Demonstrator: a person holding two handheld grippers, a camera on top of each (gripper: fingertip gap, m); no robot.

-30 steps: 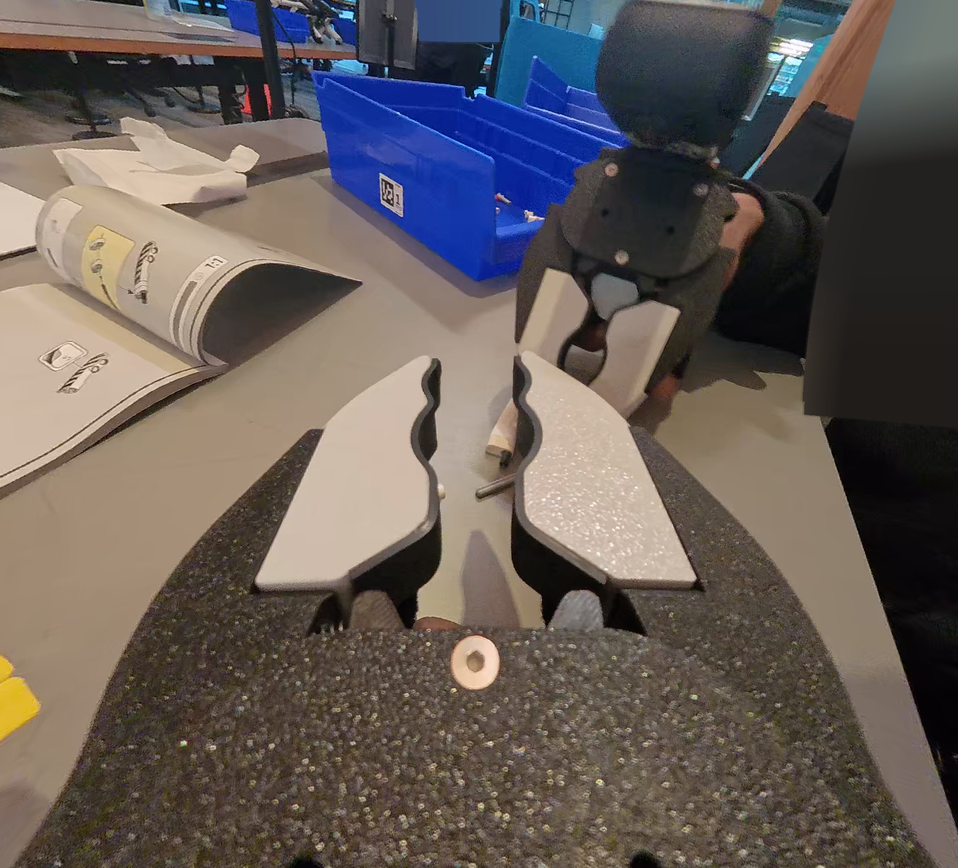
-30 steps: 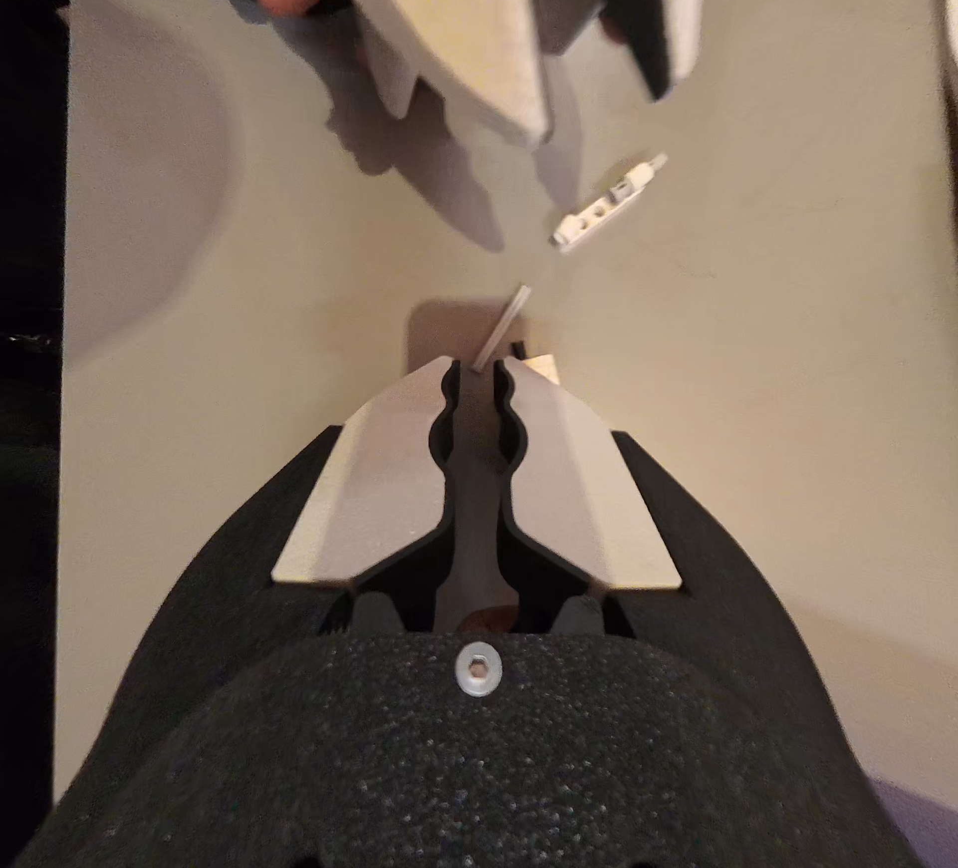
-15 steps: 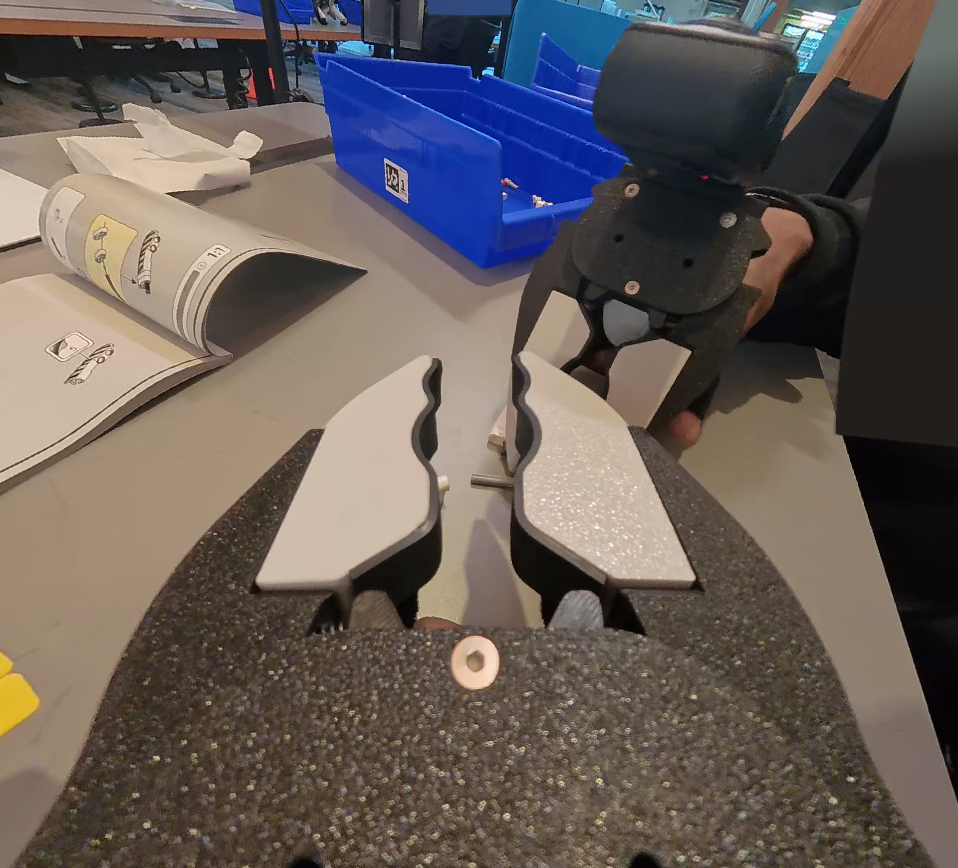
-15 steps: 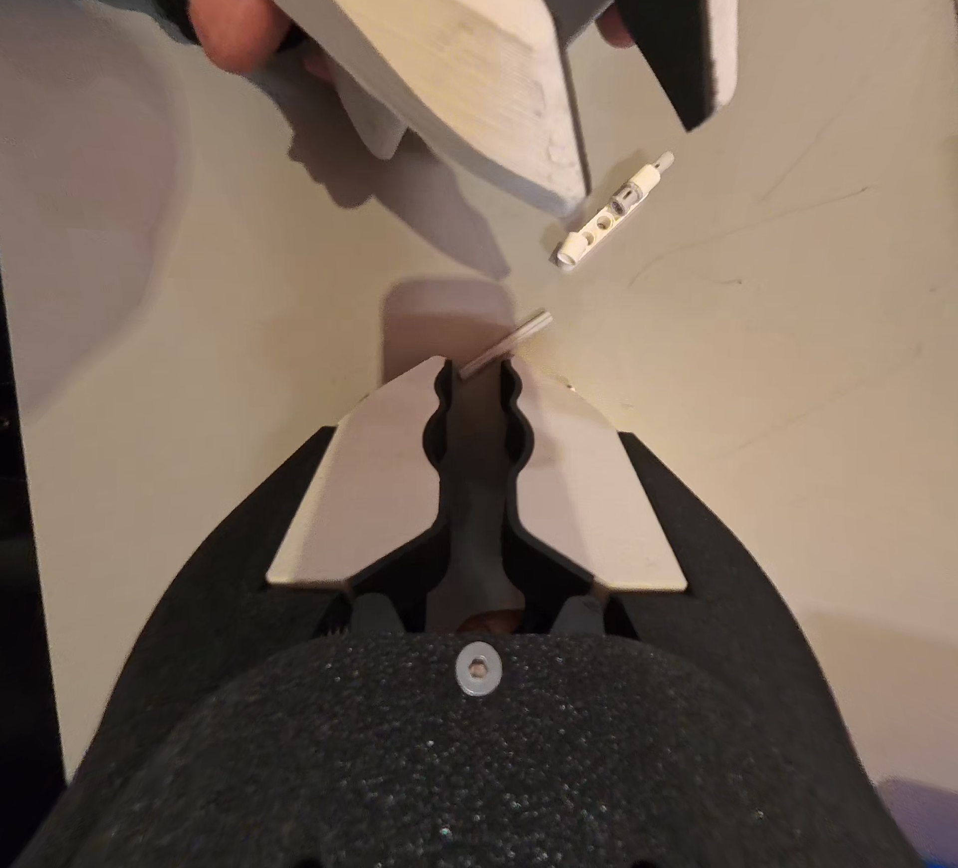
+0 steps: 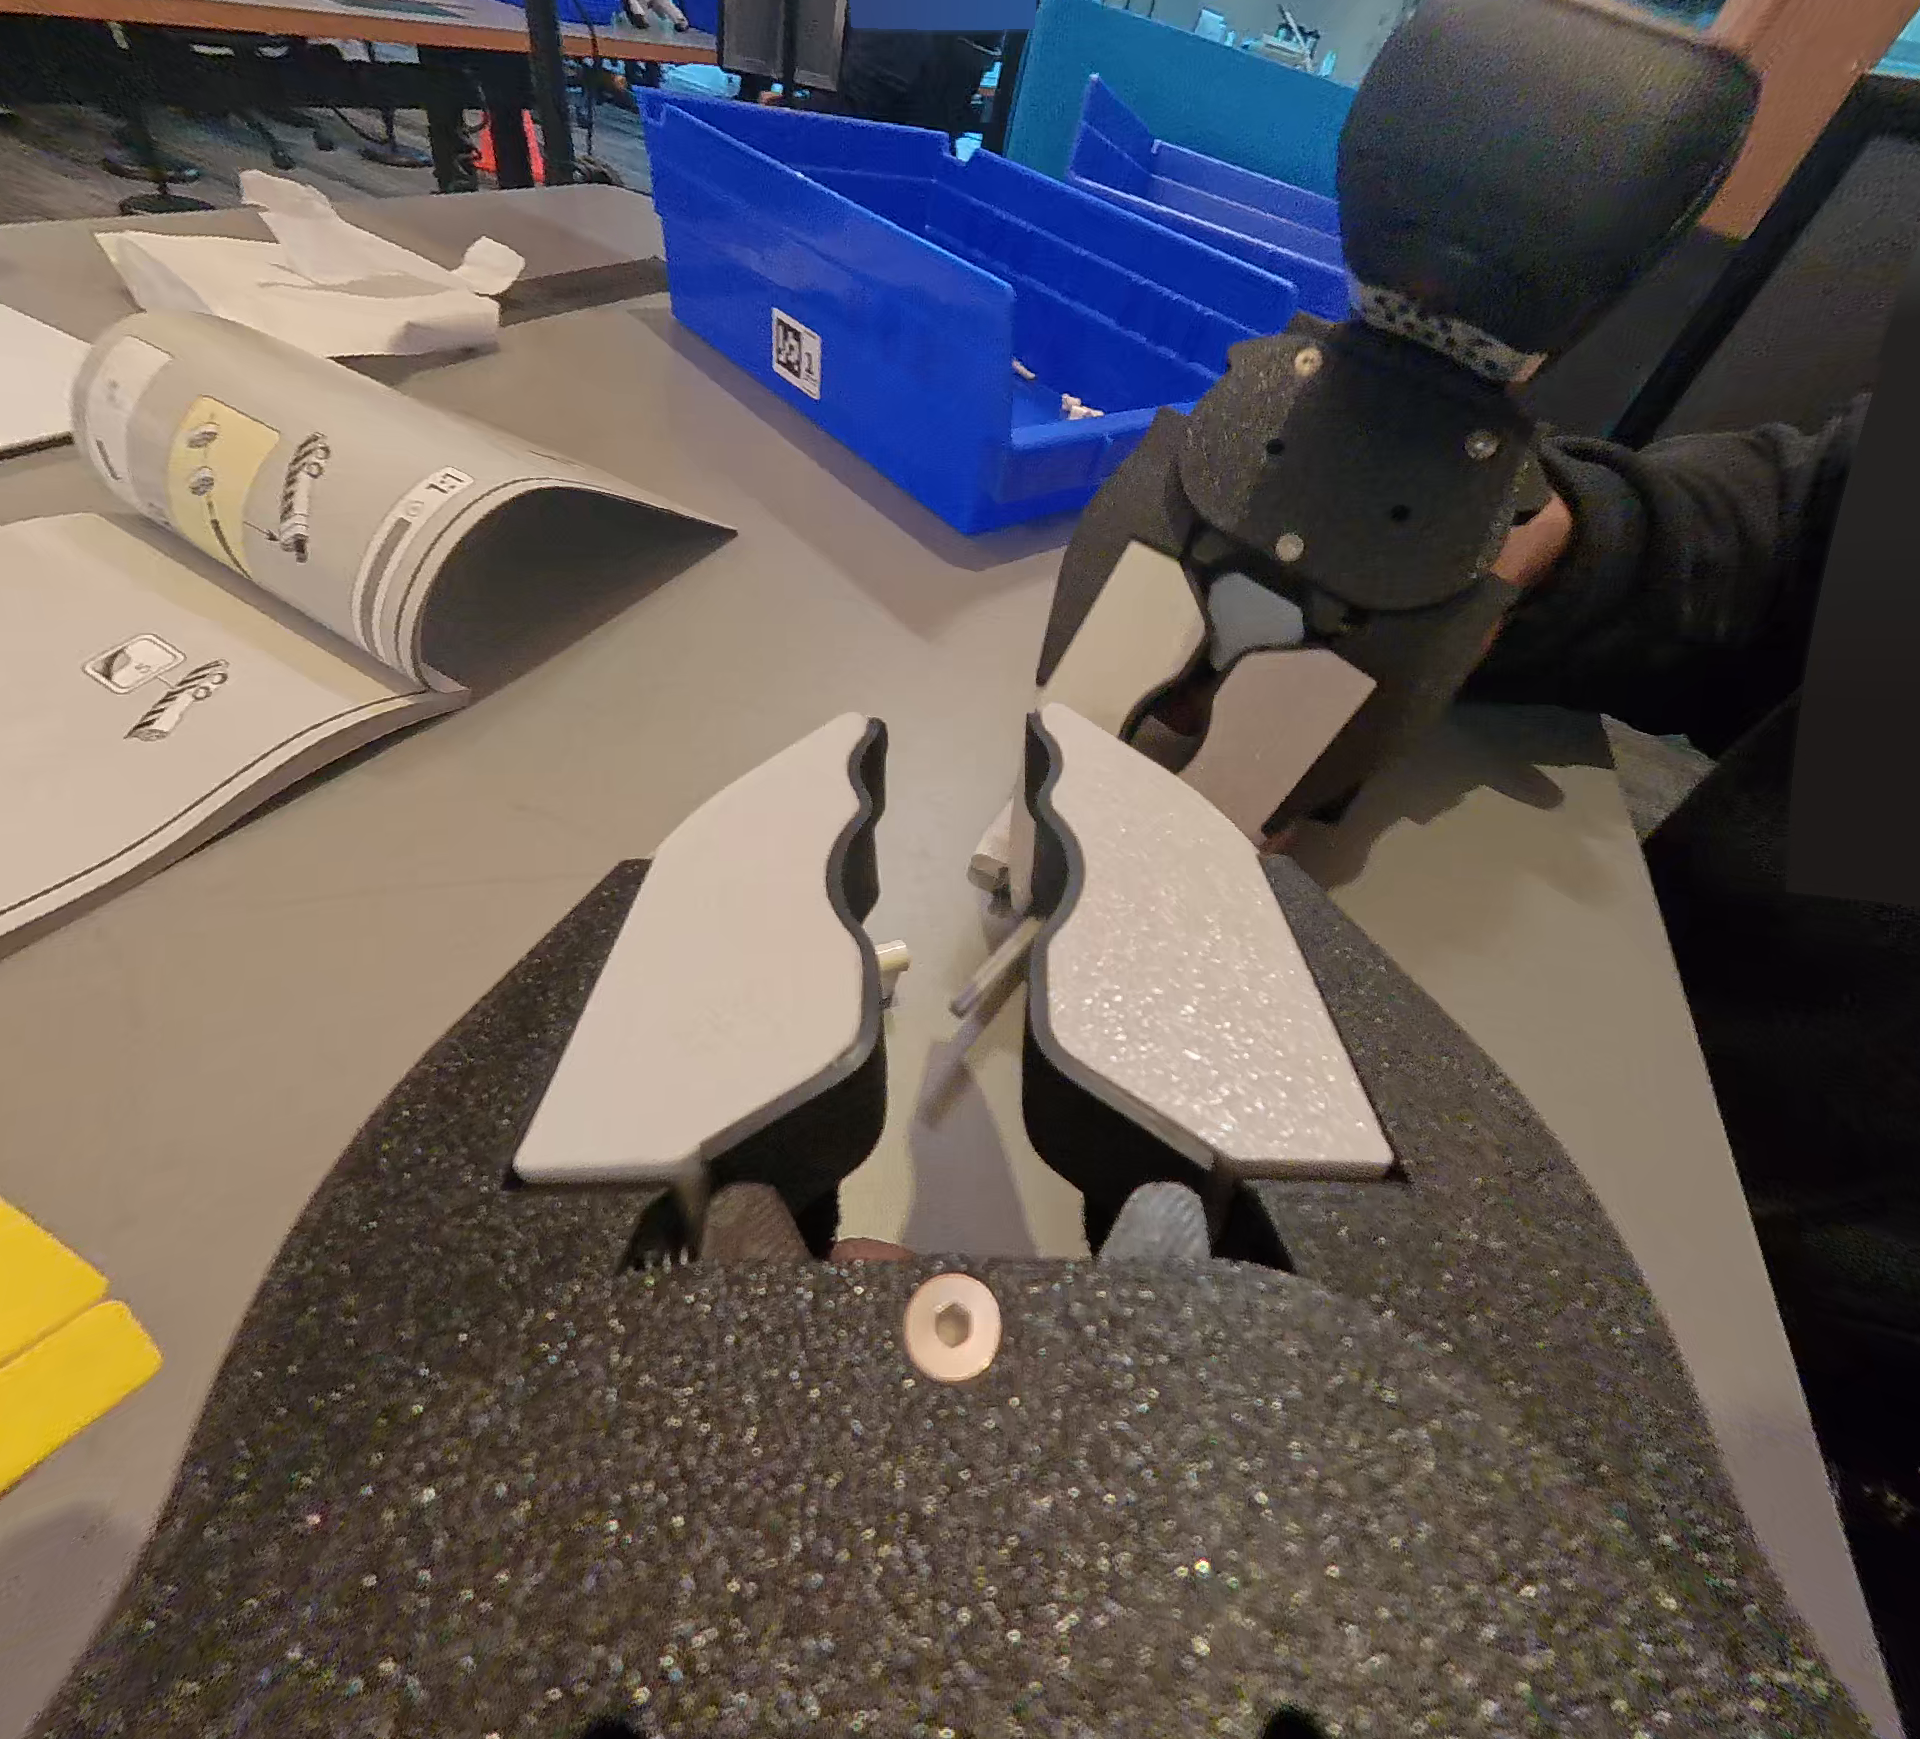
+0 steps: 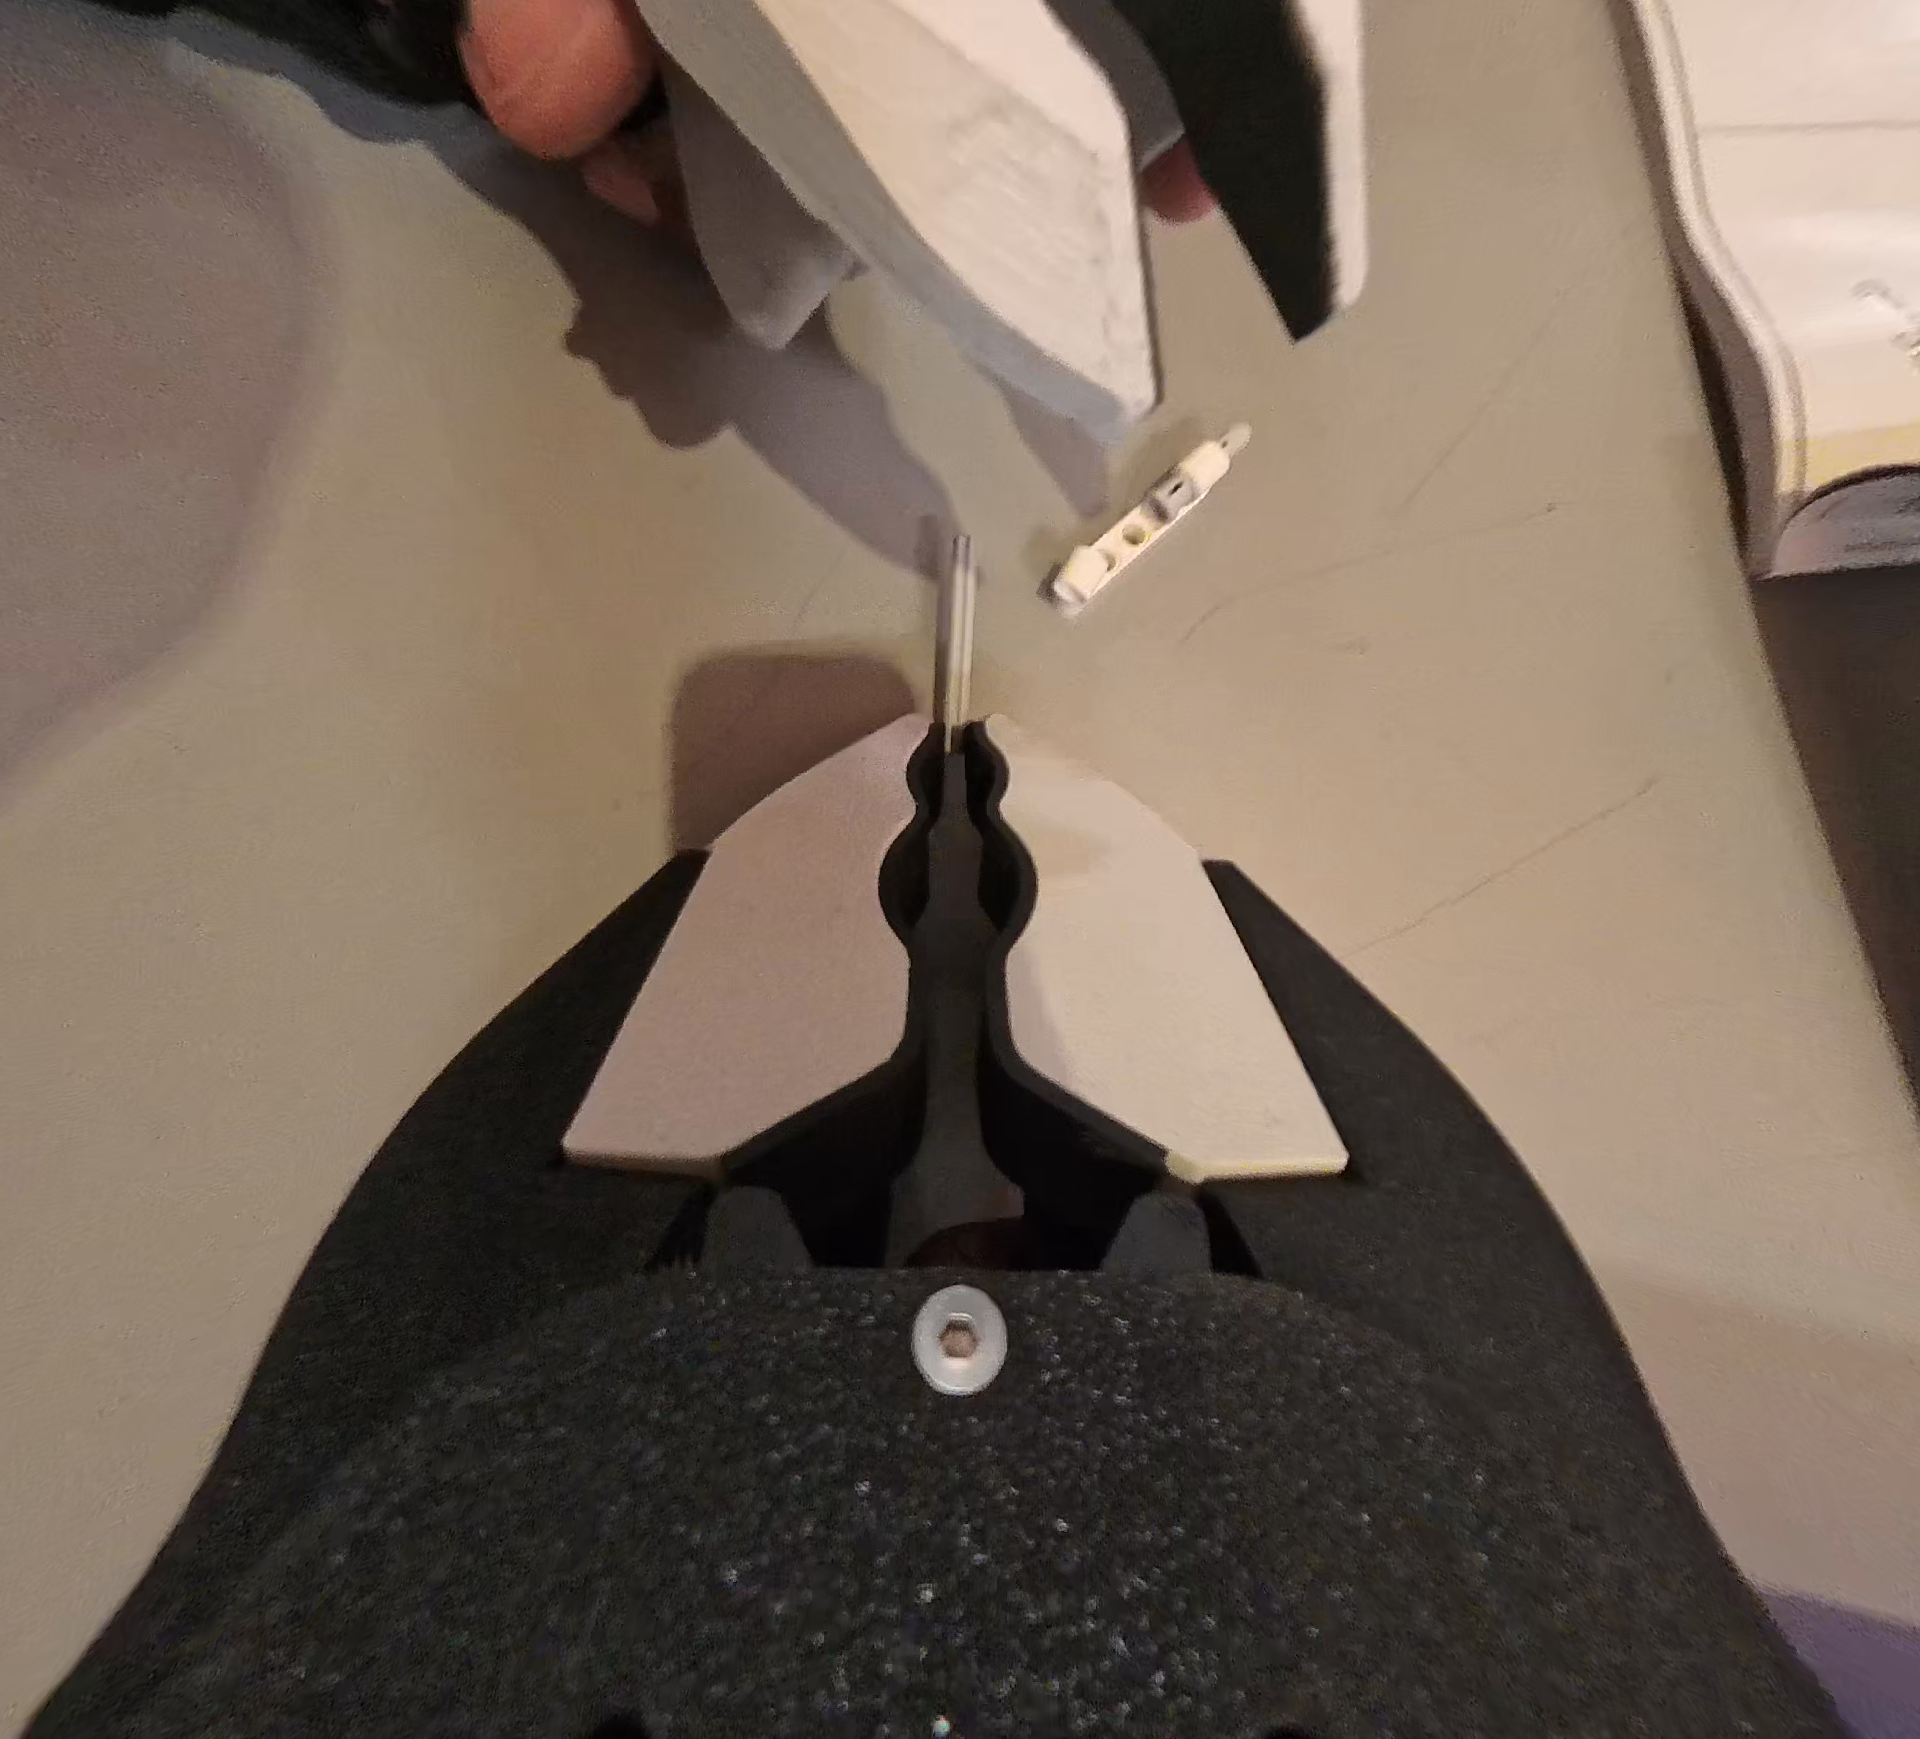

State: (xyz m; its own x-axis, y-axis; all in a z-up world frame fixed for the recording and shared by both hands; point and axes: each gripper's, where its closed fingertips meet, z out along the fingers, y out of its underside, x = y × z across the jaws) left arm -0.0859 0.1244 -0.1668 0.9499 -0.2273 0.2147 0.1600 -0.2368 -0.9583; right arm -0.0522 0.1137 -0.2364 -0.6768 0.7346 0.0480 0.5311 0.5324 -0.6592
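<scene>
Two hand-held grippers met over the worktop [image 6: 312, 754]: my right hand-held gripper [image 6: 954, 725], open a moment earlier, had clenched on the thin grey pin [image 6: 954, 619], while my left hand-held gripper [image 5: 954, 733] stayed released beside the white beam [image 6: 1143, 526].

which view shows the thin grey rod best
The right wrist view: the thin grey rod sticks straight out from the right gripper, whose fingers pinch its end. The left wrist view shows only a short slanted stretch, partly hidden behind a finger.
</scene>
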